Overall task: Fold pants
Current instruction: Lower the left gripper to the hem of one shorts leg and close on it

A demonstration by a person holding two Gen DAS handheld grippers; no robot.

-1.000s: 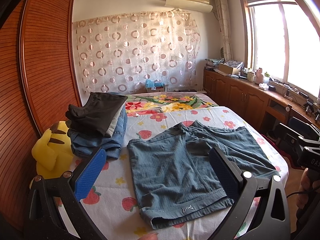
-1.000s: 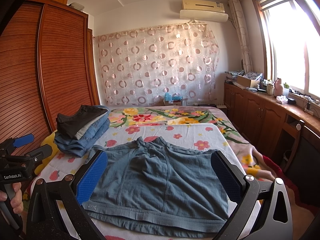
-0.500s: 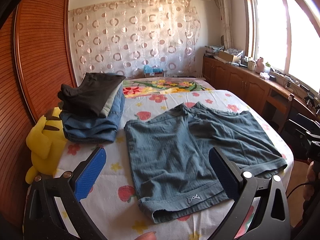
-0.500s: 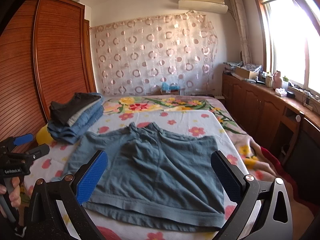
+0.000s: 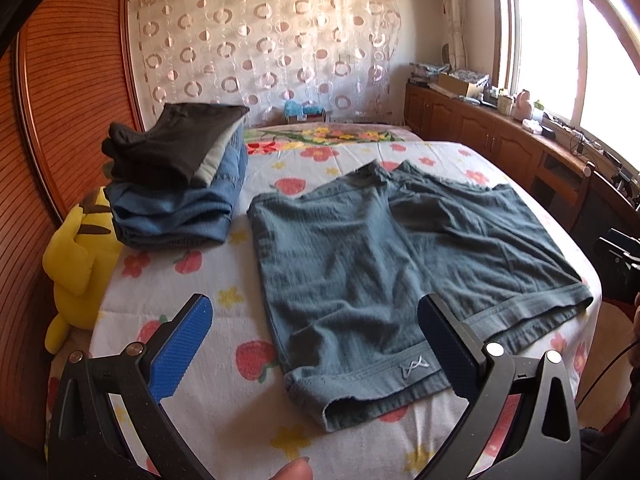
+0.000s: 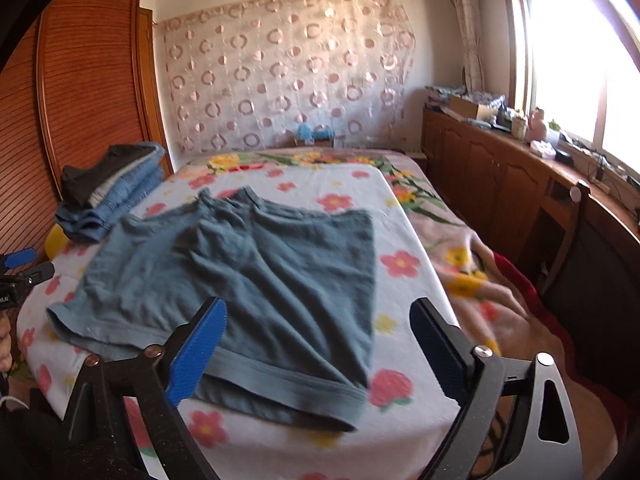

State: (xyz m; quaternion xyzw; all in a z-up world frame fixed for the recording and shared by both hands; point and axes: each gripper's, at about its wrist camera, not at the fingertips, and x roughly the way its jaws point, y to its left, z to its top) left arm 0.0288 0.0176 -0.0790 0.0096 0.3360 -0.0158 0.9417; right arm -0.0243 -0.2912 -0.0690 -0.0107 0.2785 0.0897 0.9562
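A pair of grey-blue shorts [image 5: 384, 264] lies spread flat on the flowered bed sheet [image 5: 224, 320], waistband toward me, and also shows in the right wrist view [image 6: 256, 280]. My left gripper [image 5: 316, 344] is open and empty, hovering above the waistband's left corner. My right gripper [image 6: 316, 344] is open and empty, hovering above the waistband's right corner. The left gripper also shows at the left edge of the right wrist view [image 6: 24, 264].
A stack of folded pants [image 5: 180, 184] sits at the bed's left side, beside a yellow plush toy [image 5: 76, 264]. A wooden wardrobe [image 5: 72, 92] stands at left. Wooden cabinets [image 6: 500, 176] with clutter run under the window at right. A blanket [image 6: 480, 272] hangs over the bed's right edge.
Both grippers have moved forward and lower toward the shorts' waistband; the right view has swung toward the right corner. Both stay open.
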